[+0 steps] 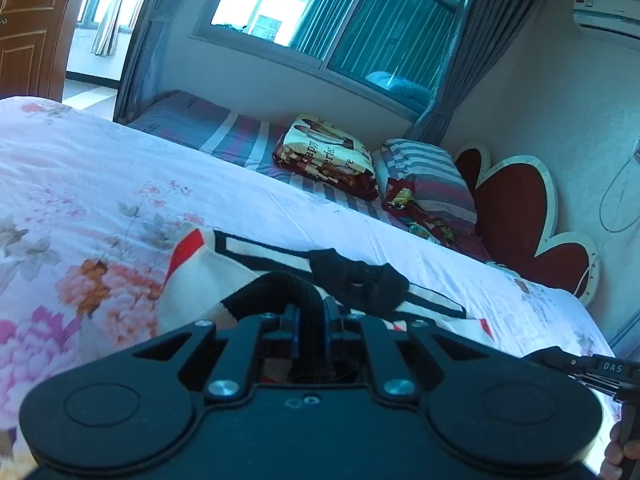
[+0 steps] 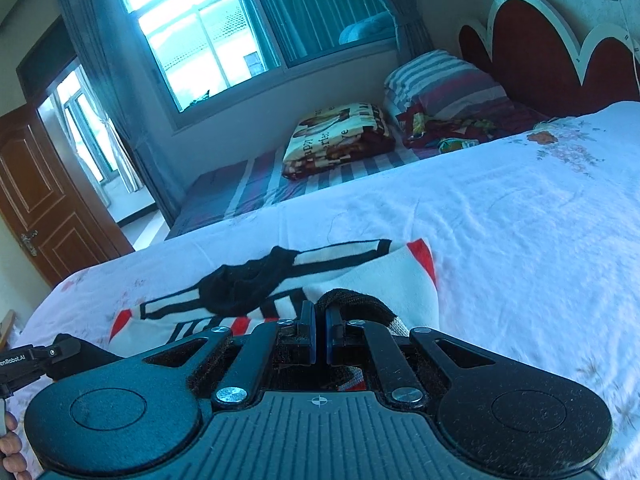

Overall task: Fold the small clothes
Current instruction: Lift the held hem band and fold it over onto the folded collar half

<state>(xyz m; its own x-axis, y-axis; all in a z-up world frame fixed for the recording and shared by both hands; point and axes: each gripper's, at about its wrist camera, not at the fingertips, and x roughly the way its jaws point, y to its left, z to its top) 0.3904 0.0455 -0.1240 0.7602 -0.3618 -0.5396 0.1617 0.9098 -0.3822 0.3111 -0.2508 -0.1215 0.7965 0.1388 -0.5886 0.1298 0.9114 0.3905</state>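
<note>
Both the left claw (image 1: 312, 316) and right claw (image 2: 319, 320) point slightly downward, jaws clamped together.

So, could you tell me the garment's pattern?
The garment is cream with black stripes and red patches, clearest in the right wrist view.

It was a bedroom in a home. A big bed (image 2: 520, 208) with a flowery cover was seen, and a striped pillow (image 2: 444, 84) by a red headboard (image 2: 540, 48). A window (image 1: 320, 12) with curtains (image 1: 472, 52) and a wooden door (image 2: 44, 200) were shown too.
</note>
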